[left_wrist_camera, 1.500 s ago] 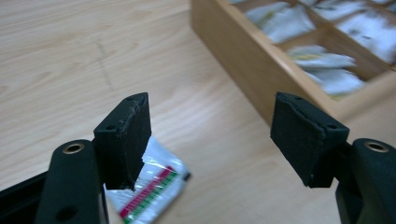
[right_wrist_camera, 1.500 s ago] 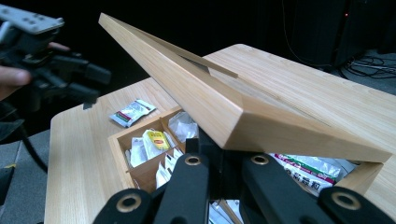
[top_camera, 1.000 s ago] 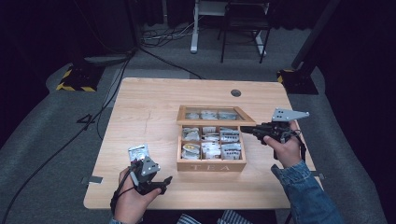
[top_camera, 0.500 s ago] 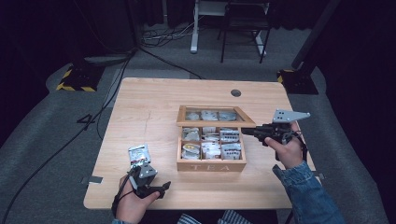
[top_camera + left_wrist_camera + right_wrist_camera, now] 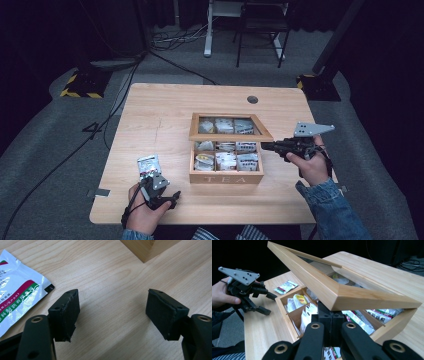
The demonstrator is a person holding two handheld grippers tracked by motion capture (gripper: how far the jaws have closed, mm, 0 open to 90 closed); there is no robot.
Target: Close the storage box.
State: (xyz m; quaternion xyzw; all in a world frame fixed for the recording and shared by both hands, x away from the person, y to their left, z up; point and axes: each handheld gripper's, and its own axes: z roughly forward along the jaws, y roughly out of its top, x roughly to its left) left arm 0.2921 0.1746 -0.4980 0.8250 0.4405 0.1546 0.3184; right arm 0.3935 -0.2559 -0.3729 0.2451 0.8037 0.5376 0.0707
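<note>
So the left claw (image 5: 167, 196) sits low over the bench (image 5: 165, 107) at lower left, jaws spread with nothing between them and just been opening wider; the white sachet (image 5: 148, 164) lies flat right beside it, above it in the high view. The right claw (image 5: 329, 322) is pressed together under the lid (image 5: 230, 135) of the wooden tea box (image 5: 226, 177), propping it up at centre. My worry: that prop looks like bare contact, so a small slip could drop the lid. Also a flat sachet on smooth wood probably skids away instead of getting pinched.
</note>
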